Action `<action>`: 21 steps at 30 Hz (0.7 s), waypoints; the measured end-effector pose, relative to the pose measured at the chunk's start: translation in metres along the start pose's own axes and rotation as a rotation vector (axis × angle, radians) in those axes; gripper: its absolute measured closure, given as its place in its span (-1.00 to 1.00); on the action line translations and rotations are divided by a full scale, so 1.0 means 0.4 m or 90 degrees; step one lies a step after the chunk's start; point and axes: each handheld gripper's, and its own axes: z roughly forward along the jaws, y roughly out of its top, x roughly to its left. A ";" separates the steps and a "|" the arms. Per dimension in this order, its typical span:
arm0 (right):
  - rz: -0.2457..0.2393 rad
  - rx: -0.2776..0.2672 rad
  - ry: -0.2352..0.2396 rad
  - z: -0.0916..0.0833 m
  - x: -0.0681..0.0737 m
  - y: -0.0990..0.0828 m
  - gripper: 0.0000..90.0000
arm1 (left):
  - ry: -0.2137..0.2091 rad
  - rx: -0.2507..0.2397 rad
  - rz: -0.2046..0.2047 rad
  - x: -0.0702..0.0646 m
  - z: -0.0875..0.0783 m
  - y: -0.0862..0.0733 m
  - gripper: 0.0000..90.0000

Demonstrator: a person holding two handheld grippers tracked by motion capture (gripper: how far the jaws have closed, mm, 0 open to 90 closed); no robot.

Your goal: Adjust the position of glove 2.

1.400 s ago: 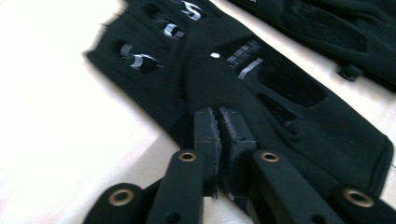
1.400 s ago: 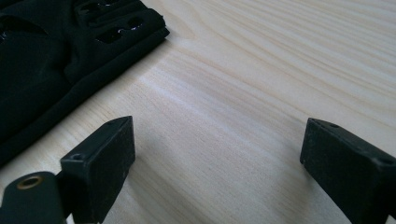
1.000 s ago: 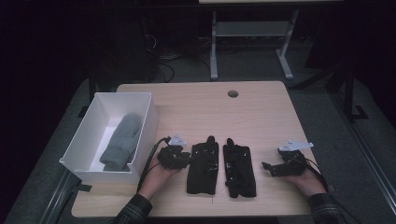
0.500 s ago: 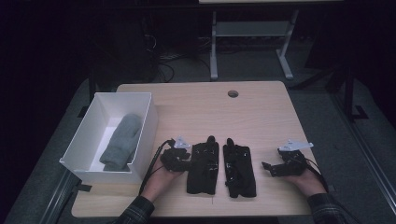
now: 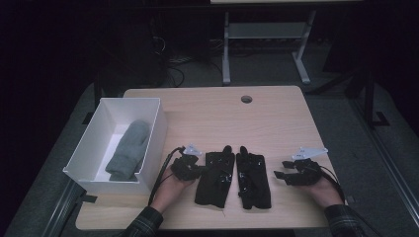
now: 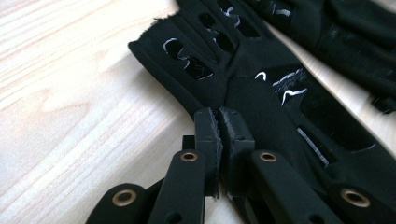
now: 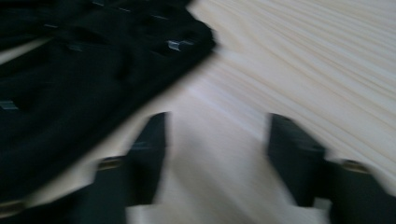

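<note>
Black jaws of the left gripper (image 6: pixel 218 135) are pinched together on the edge of the left glove (image 6: pixel 261 93), at the centre of the left gripper view; they have just been closing, and a fold of the black fabric sits between the pads. That glove runs from the jaws toward the upper middle of that view, its slits and pale markings showing, flat on the pale wood of the counter (image 6: pixel 70 107).

From above, the left gripper (image 5: pixel 190 167) lies low in the frame, left of centre, touching the left side of the left glove (image 5: pixel 213 180). The right glove (image 5: pixel 253 180) lies just beside it, both with fingers pointing away from the person.

Jaws of the right gripper (image 7: pixel 217 154) stand partly apart with bare wood between them, having just been closing; that view is blurred. The right glove (image 7: pixel 84 84) fills its upper left, apart from the jaws. In the high view the right gripper (image 5: pixel 291 174) sits at the lower right, near the right glove but not touching it.

A white box (image 5: pixel 155 129) stands at the left of the counter (image 5: pixel 276 118), holding a grey mitten (image 5: pixel 127 150). A round hole (image 5: pixel 246 99) marks the counter's far edge.
</note>
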 end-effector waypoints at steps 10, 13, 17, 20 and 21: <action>-0.038 0.011 0.110 0.011 0.044 0.016 1.00 | -0.045 -0.048 -0.045 0.012 -0.024 0.010 0.93; -0.044 0.016 0.111 0.021 0.056 0.025 1.00 | -0.059 -0.069 -0.062 0.017 -0.032 0.015 0.93; -0.050 0.021 0.123 0.036 0.063 0.030 1.00 | -0.074 -0.081 -0.070 0.020 -0.039 0.018 0.94; -0.053 0.020 0.131 0.041 0.072 0.035 1.00 | -0.088 -0.094 -0.079 0.020 -0.045 0.020 0.94; -0.054 0.021 0.131 0.042 0.075 0.036 1.00 | -0.097 -0.101 -0.082 0.021 -0.048 0.021 0.94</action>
